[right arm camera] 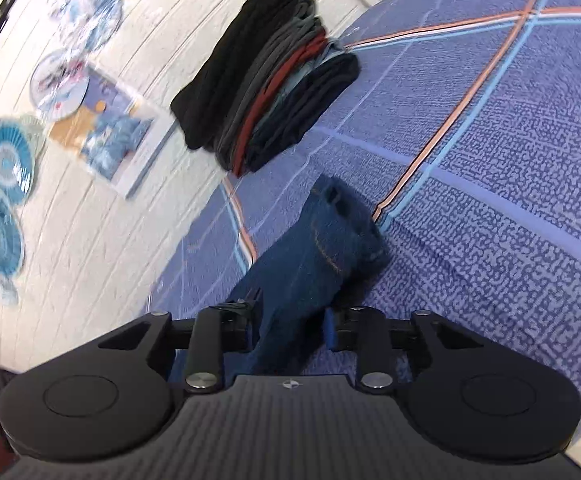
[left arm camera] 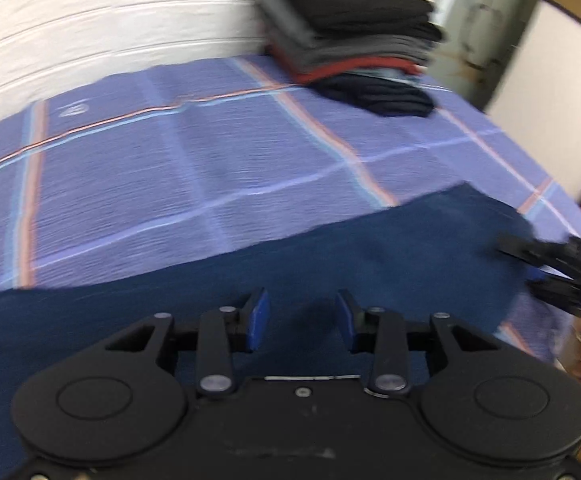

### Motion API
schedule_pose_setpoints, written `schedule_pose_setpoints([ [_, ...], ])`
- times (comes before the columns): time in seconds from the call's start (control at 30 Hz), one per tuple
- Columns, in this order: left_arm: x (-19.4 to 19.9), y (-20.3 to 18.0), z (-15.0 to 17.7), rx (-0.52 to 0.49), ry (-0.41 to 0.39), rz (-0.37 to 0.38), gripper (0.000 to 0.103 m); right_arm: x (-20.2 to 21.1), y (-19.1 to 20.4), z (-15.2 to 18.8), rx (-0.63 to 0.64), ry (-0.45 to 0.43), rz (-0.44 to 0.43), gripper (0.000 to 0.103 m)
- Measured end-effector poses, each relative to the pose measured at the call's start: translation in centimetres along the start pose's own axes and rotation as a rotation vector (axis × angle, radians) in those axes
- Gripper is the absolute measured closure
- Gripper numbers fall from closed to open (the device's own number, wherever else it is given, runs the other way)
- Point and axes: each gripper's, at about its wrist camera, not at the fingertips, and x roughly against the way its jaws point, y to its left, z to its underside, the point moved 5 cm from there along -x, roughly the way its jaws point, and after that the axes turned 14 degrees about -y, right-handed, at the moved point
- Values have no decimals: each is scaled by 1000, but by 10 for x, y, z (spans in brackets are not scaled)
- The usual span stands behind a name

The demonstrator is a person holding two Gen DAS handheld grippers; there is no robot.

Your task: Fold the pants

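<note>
Dark blue denim pants (left arm camera: 330, 248) lie flat across the near part of a bed with a purple plaid sheet (left arm camera: 170, 168). My left gripper (left arm camera: 302, 320) hovers just above the denim, its blue pads apart and nothing between them. My right gripper (right arm camera: 292, 324) has a fold of the pants (right arm camera: 322, 248) between its fingers, the cloth rising up from the sheet; the waist end with a belt loop hangs beyond. The right gripper also shows at the pants' right end in the left wrist view (left arm camera: 562, 264).
A stack of folded clothes (left arm camera: 350, 36) in black, grey, red and navy sits at the far edge of the bed by a white wall; it also shows in the right wrist view (right arm camera: 266, 80). Pictures and paper fans (right arm camera: 6, 160) hang on the wall.
</note>
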Motion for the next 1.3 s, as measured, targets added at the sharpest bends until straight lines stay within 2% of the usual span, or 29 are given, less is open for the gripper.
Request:
schedule_pose_setpoints([
  [0.07,-9,-22,1,-13,7,47,71,-4,1,1,9,-27,-7,52],
  [0.17,-22,-45,-1,-52,-1,67,71,-5,7,5,55,-42,3,50],
  [0.3,-48,-60,5,-95,-3,38,70,-1,10,8,96,-14,9,49],
  [0.43,-58,-65,3,-91,-25,22,69,-7,6,5,59,-34,20,51],
  [0.5,-60,-62,1,-61,-26,35,69,-14,6,4,57,-54,22,56],
  [0.57,-50,-50,-3,-8,-19,38,68,-23,5,3,69,-62,14,73],
  [0.6,-46,-40,-7,26,-21,23,68,-26,6,1,51,-49,7,74],
  [0.67,-22,-19,-11,77,-69,-2,67,-20,14,-6,4,-55,-40,83],
  [0.7,-9,-6,-13,96,-93,-26,66,-13,24,-9,19,-74,-79,83],
  [0.87,63,69,-4,239,-195,-182,65,7,90,-11,132,-111,-229,84],
  [0.97,108,110,8,316,-251,-278,65,11,133,0,207,-91,-326,84],
  [1.07,148,140,25,383,-302,-353,58,9,174,18,288,-54,-401,84],
  [1.17,180,164,43,447,-337,-389,56,1,208,43,347,0,-459,84],
  [1.3,204,186,66,534,-354,-368,56,-11,244,85,422,85,-517,85],
])
